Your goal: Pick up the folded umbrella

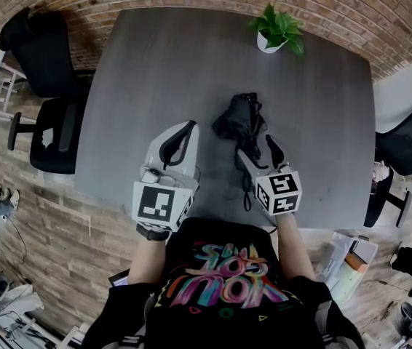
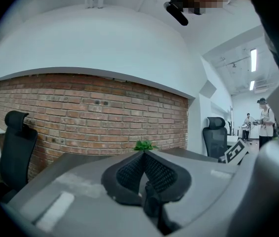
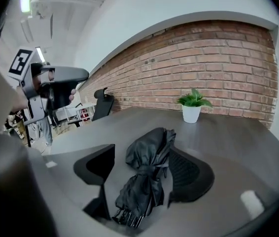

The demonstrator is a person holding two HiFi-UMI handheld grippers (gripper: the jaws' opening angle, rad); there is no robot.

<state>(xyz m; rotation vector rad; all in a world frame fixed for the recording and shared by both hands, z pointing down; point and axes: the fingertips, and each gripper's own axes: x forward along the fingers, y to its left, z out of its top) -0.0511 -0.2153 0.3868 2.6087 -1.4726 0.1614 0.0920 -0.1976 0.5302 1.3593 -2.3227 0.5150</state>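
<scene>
The folded black umbrella (image 1: pixel 241 118) lies on the grey table (image 1: pixel 155 71), a little right of its middle, with its strap trailing toward the near edge. My right gripper (image 1: pixel 257 147) is at the umbrella's near end. In the right gripper view the umbrella (image 3: pixel 147 177) lies between the spread jaws of that gripper (image 3: pixel 142 154); the left pad stands apart from it and the right pad is close beside it. My left gripper (image 1: pixel 190 127) hovers to the umbrella's left, over bare table, with nothing in it. In the left gripper view its pads (image 2: pixel 143 154) meet.
A small potted plant (image 1: pixel 275 31) in a white pot stands at the table's far edge. Black office chairs sit at the left (image 1: pixel 46 86) and right (image 1: pixel 410 144) of the table. A brick wall runs behind. People stand far off in the room.
</scene>
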